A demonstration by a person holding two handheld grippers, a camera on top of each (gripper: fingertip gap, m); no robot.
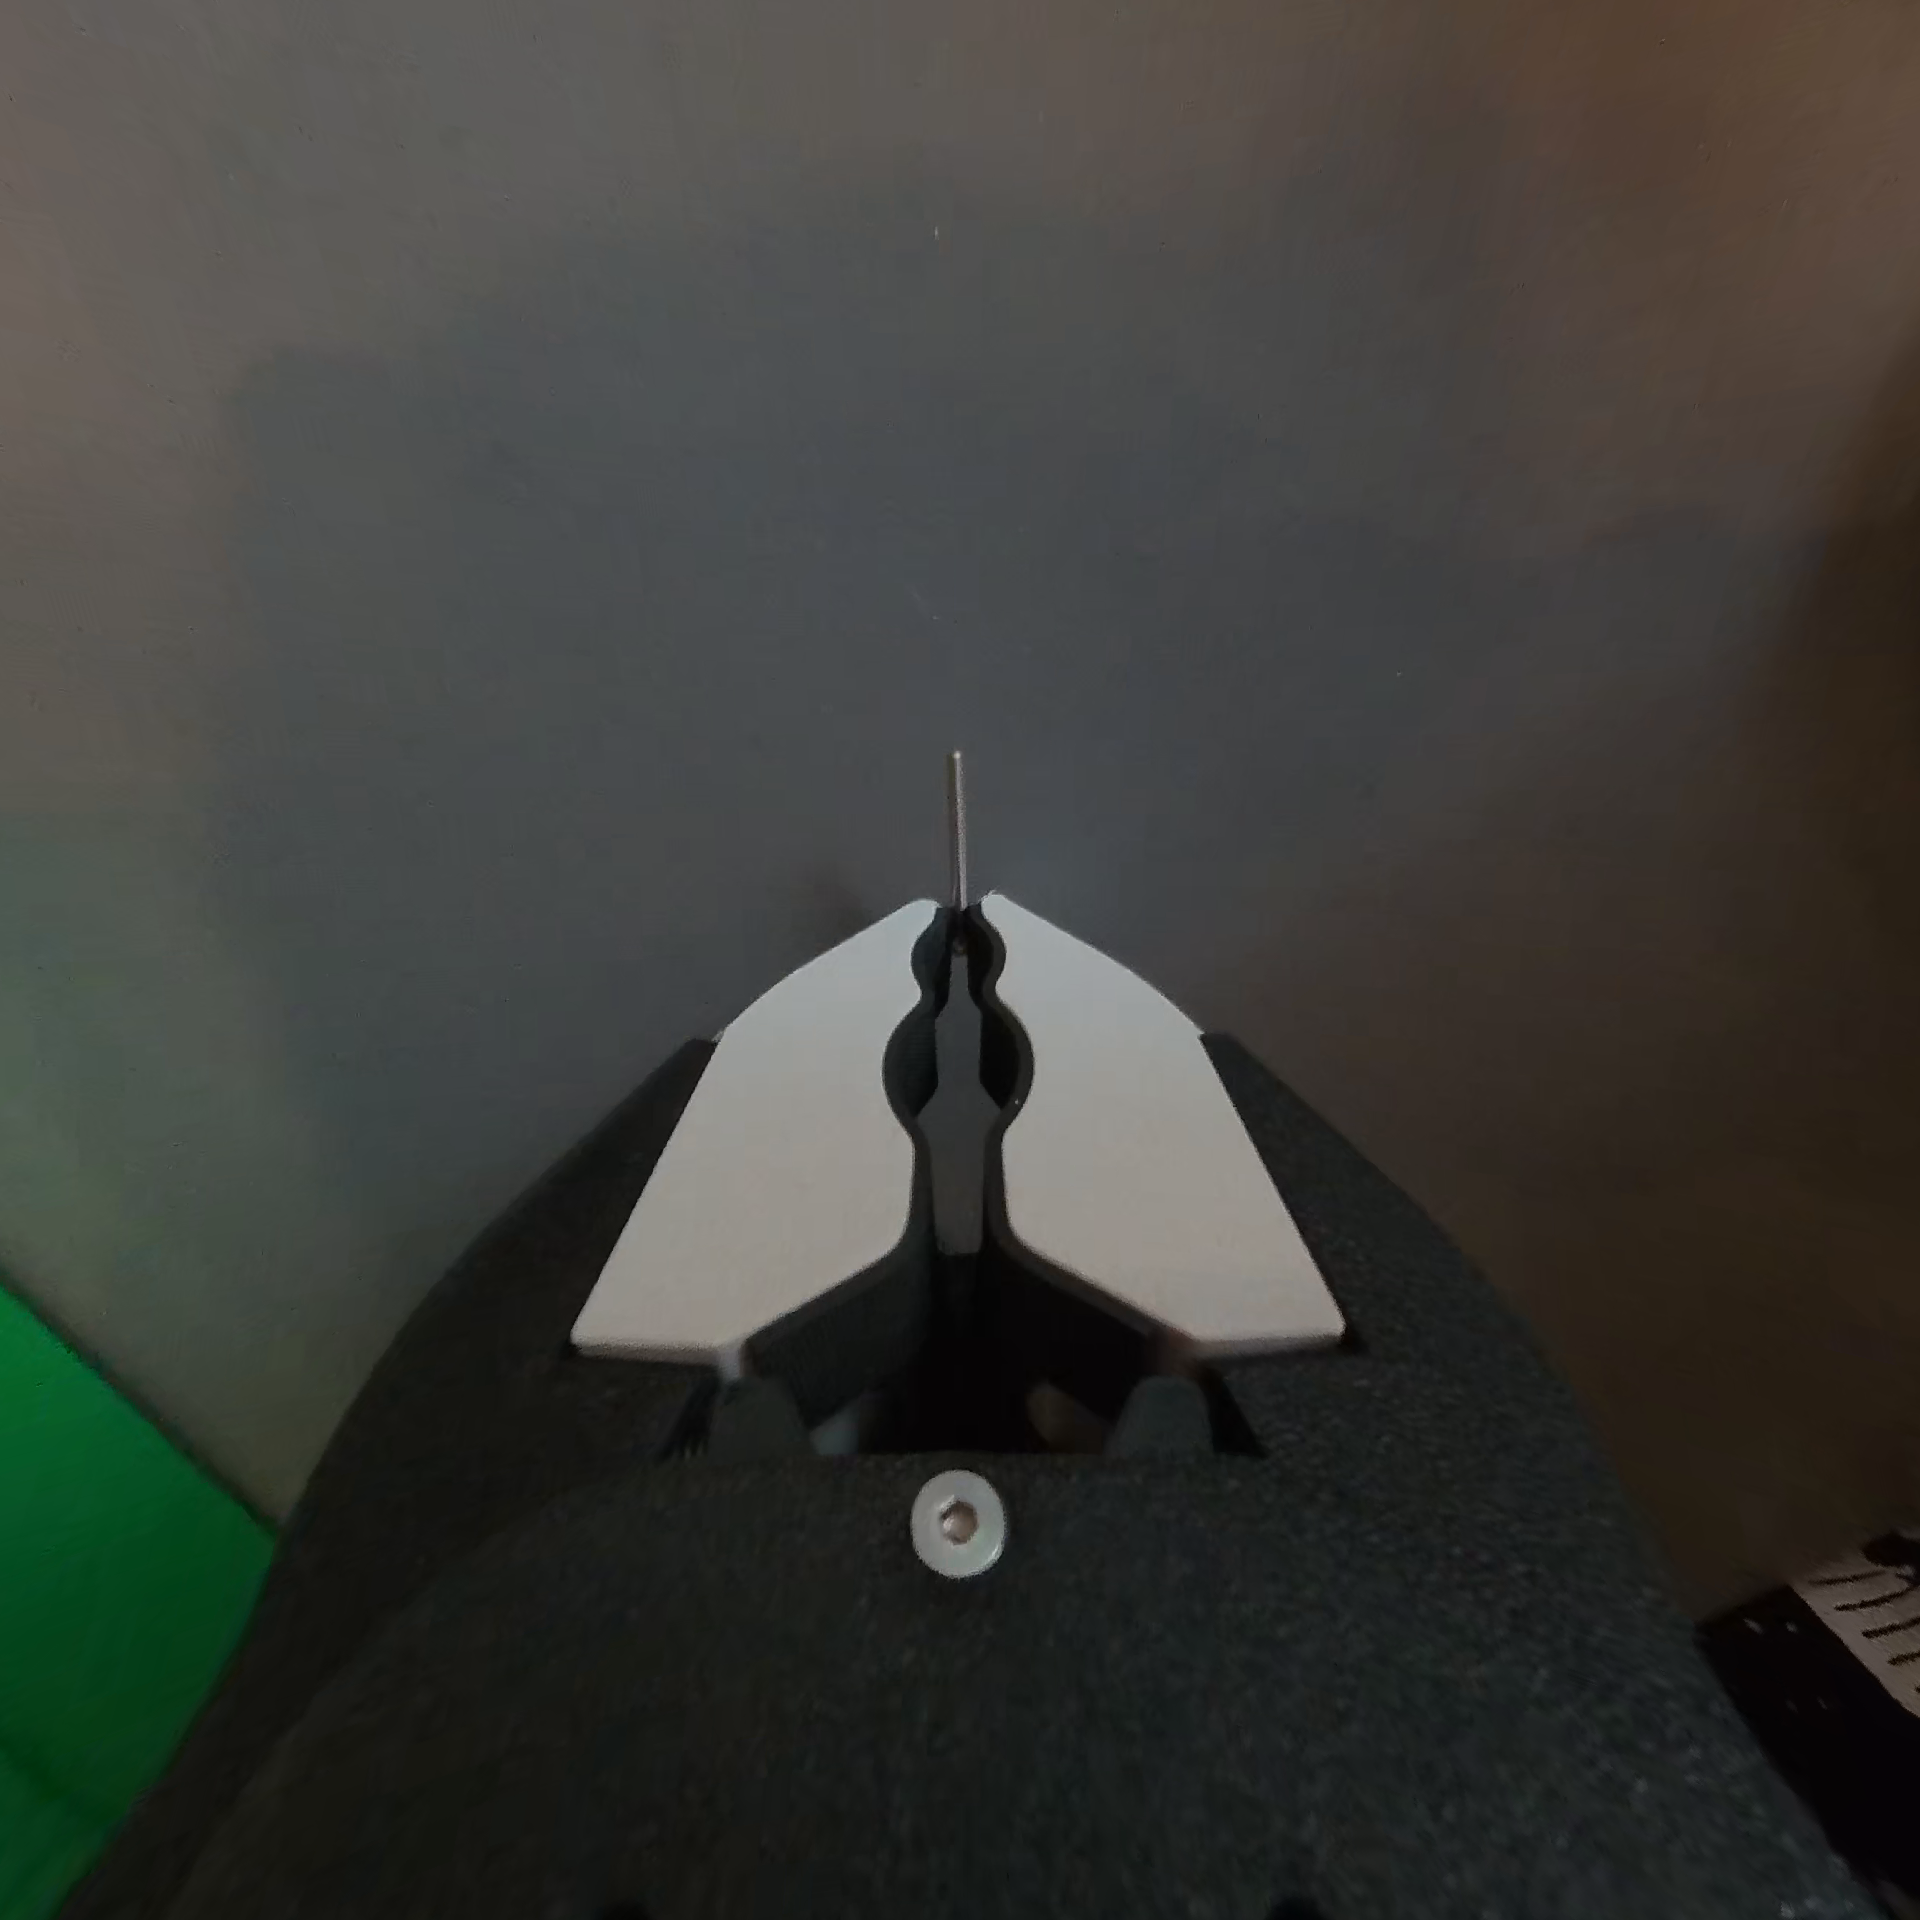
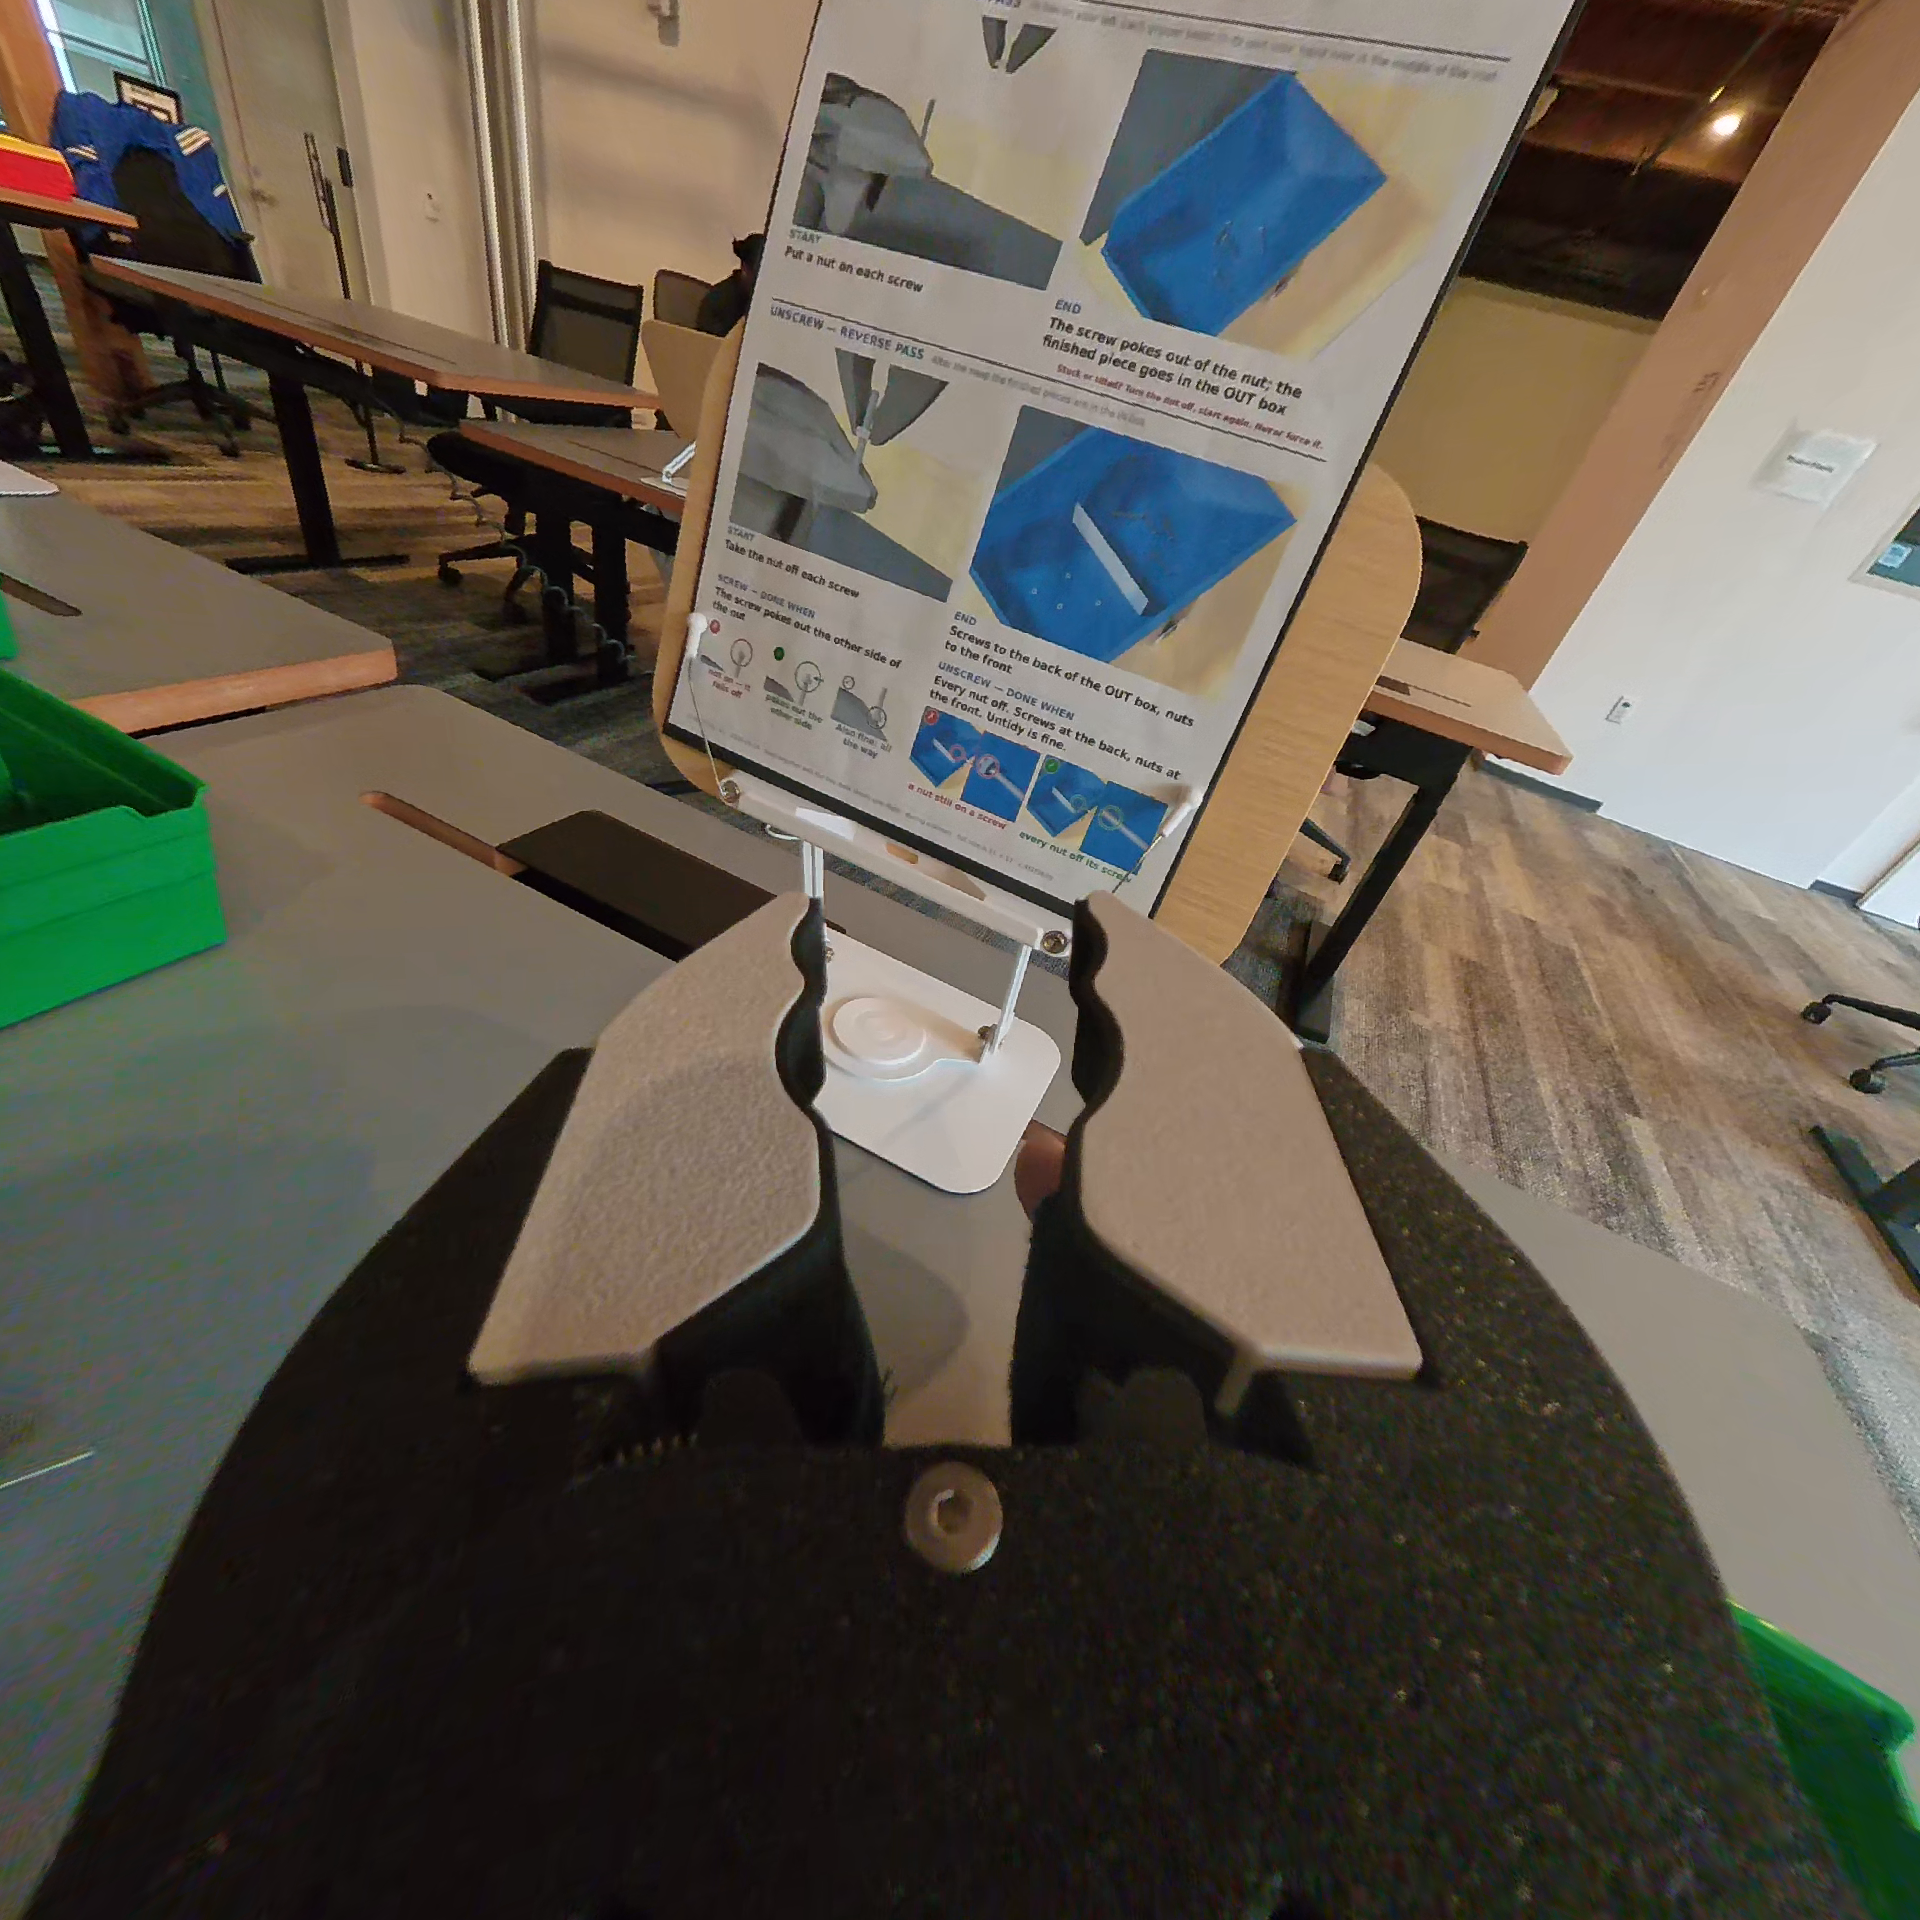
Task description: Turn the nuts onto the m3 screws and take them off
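Steel screw (image 1: 958,831): thin, bare shank, pinched at its near end between the tips of the left gripper (image 1: 962,909); it points straight ahead past the tips, over a plain grey table (image 1: 623,520). No nut shows on the visible length of shank.

Left gripper: pale fingers (image 1: 810,1091) brought together, black pads pressing the screw on both sides. Green bin (image 1: 94,1507) at the near left edge of that view; a black item with white markings (image 1: 1860,1642) at the near right edge.

Right gripper (image 2: 940,956): fingers (image 2: 665,1143) well apart, nothing between them. It hangs over the grey table (image 2: 312,1039) and faces a white stand (image 2: 925,1091), whose base shows through the gap.

Instruction sheet (image 2: 1091,416): printed, with pictures, propped on the stand's ledge, tilted back, far of the right gripper.

Green bin (image 2: 94,862): on the table at left in the right wrist view. A second green edge (image 2: 1839,1745) at near right.

Background, far: more tables (image 2: 364,343), dark chairs (image 2: 582,322), wood-pattern floor (image 2: 1610,987), white walls.
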